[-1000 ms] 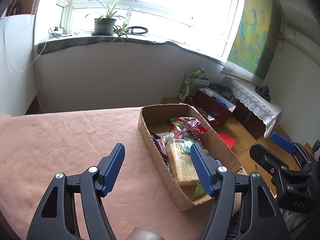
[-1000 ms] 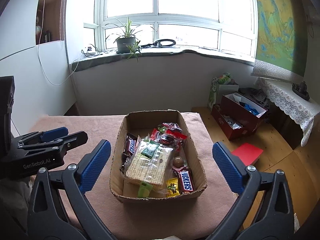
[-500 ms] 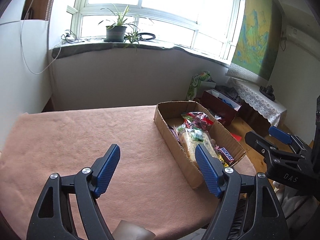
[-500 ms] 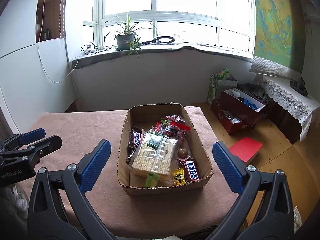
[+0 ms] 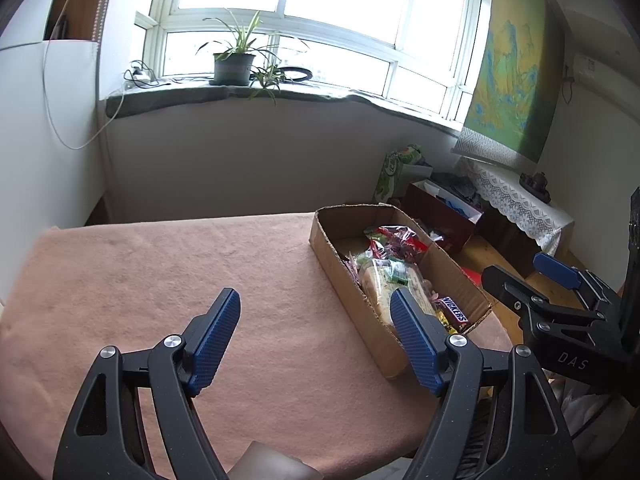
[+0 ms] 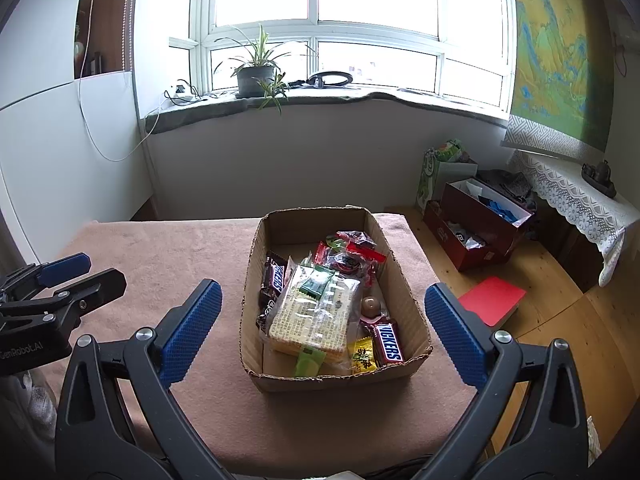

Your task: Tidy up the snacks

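Both grippers hovered empty, jaws wide: left gripper (image 5: pixel 314 320), right gripper (image 6: pixel 320 312). The snack-filled box (image 6: pixel 404 280) sat at the tabletop's (image 6: pixel 168 256) right end, nothing blocking it. A red book (image 6: pixel 491 299) lay on the floor beyond.

The left wrist view looks forward from above the near left part of the pink-covered table (image 5: pixel 160 280), toward the window, with the cardboard box (image 5: pixel 348 276) off to its right. The right wrist view faces the same window, centred on that box (image 6: pixel 256 276) from closer in. Both share the box, tabletop, potted plant (image 6: pixel 256 72) and wall hanging (image 5: pixel 508 80).
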`<state>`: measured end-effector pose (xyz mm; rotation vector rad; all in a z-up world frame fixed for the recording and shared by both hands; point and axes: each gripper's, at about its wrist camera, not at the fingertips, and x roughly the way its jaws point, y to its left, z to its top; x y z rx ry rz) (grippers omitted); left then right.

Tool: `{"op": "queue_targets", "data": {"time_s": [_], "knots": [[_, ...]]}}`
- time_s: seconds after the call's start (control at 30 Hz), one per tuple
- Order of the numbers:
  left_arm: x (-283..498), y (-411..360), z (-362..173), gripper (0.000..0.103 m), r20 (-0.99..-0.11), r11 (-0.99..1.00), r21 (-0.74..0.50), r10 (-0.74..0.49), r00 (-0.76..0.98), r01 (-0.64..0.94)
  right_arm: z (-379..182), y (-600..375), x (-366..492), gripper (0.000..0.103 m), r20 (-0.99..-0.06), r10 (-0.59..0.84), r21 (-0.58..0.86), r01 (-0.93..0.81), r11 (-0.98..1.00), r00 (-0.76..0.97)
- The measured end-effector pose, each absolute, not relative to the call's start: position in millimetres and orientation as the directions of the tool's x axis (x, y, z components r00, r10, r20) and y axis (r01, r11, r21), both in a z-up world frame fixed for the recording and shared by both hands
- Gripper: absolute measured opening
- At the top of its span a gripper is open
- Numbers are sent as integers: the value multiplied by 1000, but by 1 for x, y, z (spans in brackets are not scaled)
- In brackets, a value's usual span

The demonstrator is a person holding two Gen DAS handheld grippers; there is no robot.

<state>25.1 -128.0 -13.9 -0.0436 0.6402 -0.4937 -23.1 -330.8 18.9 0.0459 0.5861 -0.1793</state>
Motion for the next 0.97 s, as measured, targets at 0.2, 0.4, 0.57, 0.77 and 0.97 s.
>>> {"op": "queue_targets", "data": {"time_s": [0.2, 0.4, 0.57, 0.77, 0.97], "knots": [[26, -127, -15, 78, -564, 886, -195, -451, 691, 420, 18, -330, -23, 103, -556, -155, -7, 182, 983, 817], [26, -127, -17, 79, -570, 885, -193, -452, 686, 423, 14, -329, -22, 103, -564, -159, -8, 187, 982, 811], [26, -126, -17, 79, -572, 888, -195, -447, 688, 416, 13, -329, -21, 103, -566, -157, -6, 186, 982, 810], [27, -124, -18, 79, -572, 891, -200, -444, 689, 407, 12, -328, -21, 103, -567, -157, -6, 186, 983, 809], [25, -124, -18, 79, -564, 892, -190, -440, 699, 409, 6, -329, -18, 103, -576, -155, -3, 187, 982, 803]]}}
